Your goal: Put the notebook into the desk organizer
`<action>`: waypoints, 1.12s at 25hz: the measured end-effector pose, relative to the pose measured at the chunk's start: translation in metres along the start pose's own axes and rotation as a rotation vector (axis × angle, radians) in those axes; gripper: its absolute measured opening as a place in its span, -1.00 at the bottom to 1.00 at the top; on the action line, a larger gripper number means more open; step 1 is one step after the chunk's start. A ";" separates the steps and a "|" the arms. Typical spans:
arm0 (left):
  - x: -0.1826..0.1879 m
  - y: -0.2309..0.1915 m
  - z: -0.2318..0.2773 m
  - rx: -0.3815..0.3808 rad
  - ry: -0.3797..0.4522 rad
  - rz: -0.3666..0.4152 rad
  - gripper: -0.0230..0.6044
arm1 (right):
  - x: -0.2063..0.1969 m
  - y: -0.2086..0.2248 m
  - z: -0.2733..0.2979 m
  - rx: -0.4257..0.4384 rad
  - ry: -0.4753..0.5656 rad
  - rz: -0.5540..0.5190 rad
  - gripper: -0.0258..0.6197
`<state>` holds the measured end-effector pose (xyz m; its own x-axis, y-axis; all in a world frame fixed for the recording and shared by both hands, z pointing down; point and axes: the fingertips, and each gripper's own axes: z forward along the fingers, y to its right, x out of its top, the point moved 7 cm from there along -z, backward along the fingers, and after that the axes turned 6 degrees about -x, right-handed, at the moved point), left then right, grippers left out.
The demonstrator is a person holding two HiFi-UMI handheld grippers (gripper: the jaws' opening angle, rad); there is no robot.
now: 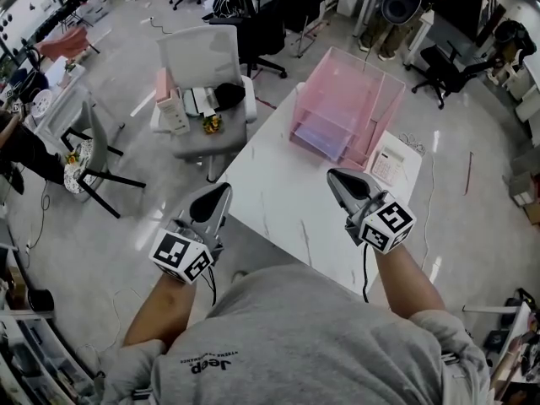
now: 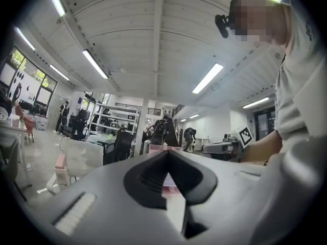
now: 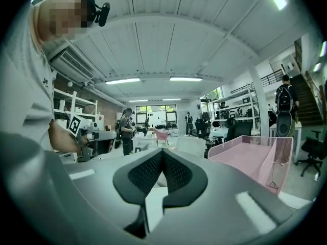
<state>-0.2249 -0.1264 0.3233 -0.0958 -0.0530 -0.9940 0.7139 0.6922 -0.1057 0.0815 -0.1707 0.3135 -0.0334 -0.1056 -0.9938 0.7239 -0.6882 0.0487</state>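
Observation:
A pink see-through desk organizer (image 1: 350, 99) stands at the far end of the white table (image 1: 287, 197); the right gripper view has it at the right (image 3: 255, 160). Beside it, near the table's right edge, lies a flat white notebook (image 1: 388, 164). My left gripper (image 1: 221, 192) is over the table's left edge, level and shut, with nothing between its jaws (image 2: 167, 154). My right gripper (image 1: 334, 176) is over the table in front of the organizer and a little left of the notebook. It is also shut and empty (image 3: 162, 152).
A grey office chair (image 1: 207, 91) loaded with small things stands off the table's left side. A black chair (image 1: 261, 32) is behind it. A folding chair (image 1: 89, 154) is at the far left. People stand in the background of both gripper views.

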 end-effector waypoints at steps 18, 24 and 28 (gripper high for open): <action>0.005 -0.006 0.007 -0.014 0.003 0.009 -0.74 | 0.013 0.004 0.013 -0.006 0.007 -0.006 -0.92; 0.006 -0.007 0.007 -0.018 0.000 0.017 -0.74 | 0.012 0.004 0.016 0.002 0.004 -0.011 -0.92; 0.007 -0.008 0.009 -0.017 0.000 0.023 -0.74 | 0.011 0.006 0.019 0.001 0.000 -0.014 -0.92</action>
<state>-0.2251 -0.1384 0.3173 -0.0793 -0.0371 -0.9962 0.7043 0.7051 -0.0823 0.0723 -0.1893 0.3045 -0.0433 -0.0959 -0.9945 0.7229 -0.6900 0.0350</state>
